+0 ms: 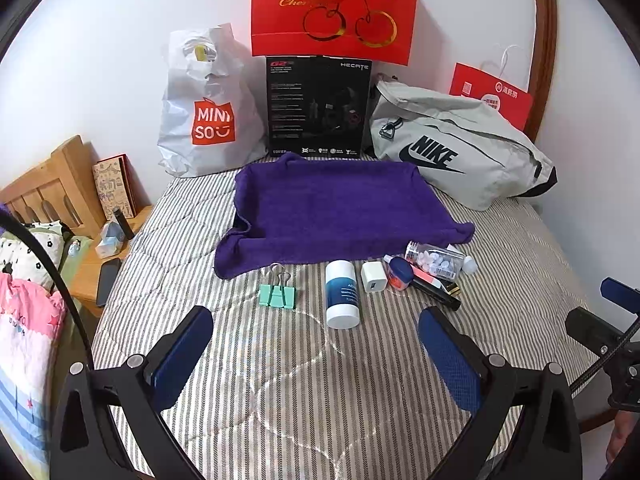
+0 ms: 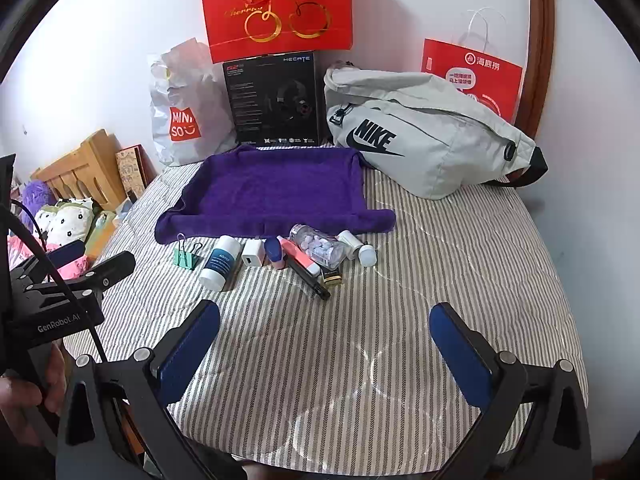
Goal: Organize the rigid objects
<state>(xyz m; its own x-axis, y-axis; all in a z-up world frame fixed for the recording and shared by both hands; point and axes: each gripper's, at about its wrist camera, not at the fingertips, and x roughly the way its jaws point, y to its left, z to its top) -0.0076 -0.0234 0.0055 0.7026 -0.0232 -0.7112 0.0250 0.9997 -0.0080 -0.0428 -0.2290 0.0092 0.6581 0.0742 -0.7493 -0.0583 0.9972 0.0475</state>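
Left wrist view: the left gripper (image 1: 316, 354) is held above the striped bedcover (image 1: 280, 380), jaws spread wide with nothing between them. A row of small items is laid along the near edge of a purple towel (image 1: 340, 208). From the left, a green binder clip (image 1: 277, 294) is seen lying apart from the rest. A white tube with a blue label (image 1: 341, 294) is found next, on its side, then a white charger plug (image 1: 373, 277) just beside it. A small blue-capped bottle (image 1: 398, 272), a black pen (image 1: 438, 291) and a clear jar of pills (image 1: 436, 261) are clustered together at the right end, touching or overlapping. Behind the towel, a white shopping bag (image 1: 204, 108), a black box (image 1: 318, 106) and a grey bag (image 1: 460, 152) are lined against the wall.

Right wrist view: the right gripper (image 2: 326, 350) is likewise held over the bedcover with jaws wide apart and empty. The left gripper's body is visible at the left edge. Two small white bottles (image 2: 358, 249) are noted at the right end of the row, just beside the pill jar.
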